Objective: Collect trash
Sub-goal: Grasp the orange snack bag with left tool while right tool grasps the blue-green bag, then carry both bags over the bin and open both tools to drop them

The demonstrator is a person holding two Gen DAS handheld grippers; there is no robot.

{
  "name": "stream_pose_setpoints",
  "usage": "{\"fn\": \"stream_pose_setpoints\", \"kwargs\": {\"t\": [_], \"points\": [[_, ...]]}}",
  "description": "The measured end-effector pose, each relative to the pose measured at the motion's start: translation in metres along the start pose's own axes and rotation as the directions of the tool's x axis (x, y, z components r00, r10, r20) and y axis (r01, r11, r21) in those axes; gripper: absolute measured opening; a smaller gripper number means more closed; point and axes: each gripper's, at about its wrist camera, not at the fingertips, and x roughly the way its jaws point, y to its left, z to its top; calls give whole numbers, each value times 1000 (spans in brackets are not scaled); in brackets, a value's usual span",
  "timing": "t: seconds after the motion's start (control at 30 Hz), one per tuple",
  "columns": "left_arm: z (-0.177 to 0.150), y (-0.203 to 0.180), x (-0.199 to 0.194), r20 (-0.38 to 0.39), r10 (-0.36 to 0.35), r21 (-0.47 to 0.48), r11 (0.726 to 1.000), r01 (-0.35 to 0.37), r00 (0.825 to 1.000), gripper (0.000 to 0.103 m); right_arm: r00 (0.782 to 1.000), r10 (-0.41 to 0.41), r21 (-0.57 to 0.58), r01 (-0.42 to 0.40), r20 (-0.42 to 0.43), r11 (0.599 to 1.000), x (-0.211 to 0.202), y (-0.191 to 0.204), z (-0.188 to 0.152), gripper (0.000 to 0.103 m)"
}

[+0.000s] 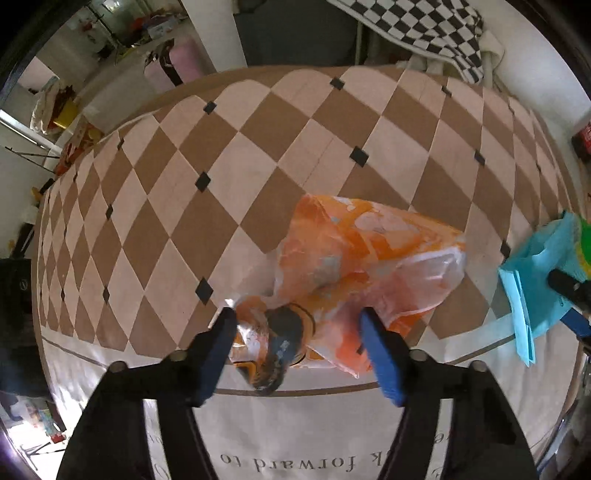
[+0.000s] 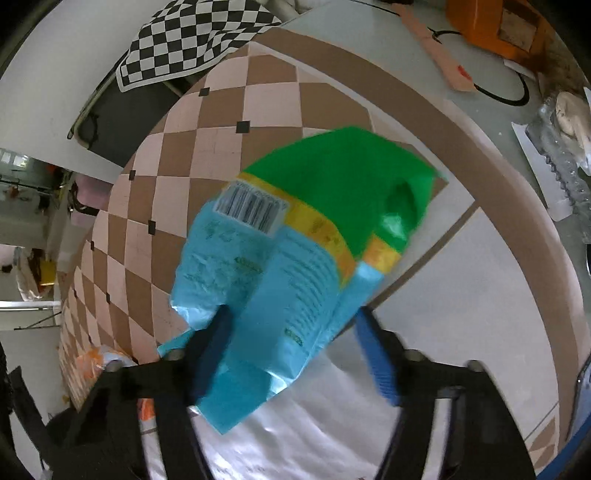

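The left gripper is reaching in from the bottom of the left wrist view with its blue fingers spread wide, clamping nothing; between and just beyond them an orange plastic bag is lying crumpled on the checkered tablecloth, translucent and wrinkled, with pale patches, stretching from the lower middle toward the centre right of the frame. A dark rounded item is showing through the bag's near end, right between the fingers; what it is cannot be told. In the right wrist view the right gripper is also standing open, its fingers apart on either side of a blue snack packet that is filling the centre of the frame. The packet is creased, light blue at the near end, with a yellow band and a green far end, and a barcode is sitting near the band. Whether either finger is touching it cannot be told. The same packet is appearing at the right edge of the left wrist view. A black-and-white checkered cloth is draping at the upper left, and an orange box is sitting at the upper right.
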Motion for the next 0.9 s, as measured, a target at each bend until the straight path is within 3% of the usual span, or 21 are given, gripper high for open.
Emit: {"fn": "stream_pose_setpoints", "kwargs": {"t": [0.1,0.17,0.23,0.3,0.5,0.9], "points": [[-6,2,-10,6,-29,-6,1000,29,1000,25,1000,-2,-21,2,16,1000,-4,5,-4,42],[-9,6,-17,9,-46,-17,999,47,999,18,1000,28,-27,-27,14,999,-7,7,-8,19],[-6,3,-22,18,-46,-13,999,46,999,5,999,40,-32,-40,7,999,-7,9,-8,11],[-8,3,-30,33,-33,-9,999,34,999,2,999,41,-50,-41,15,998,-11,14,-8,6],[-11,19,-54,96,-29,-26,999,32,995,2,992,110,-95,-105,54,990,-45,9,-27,4],[-61,51,-114,188,-2,-62,998,13,982,2,976,198,-218,-174,90,960,-122,-6,-85,2]]}}
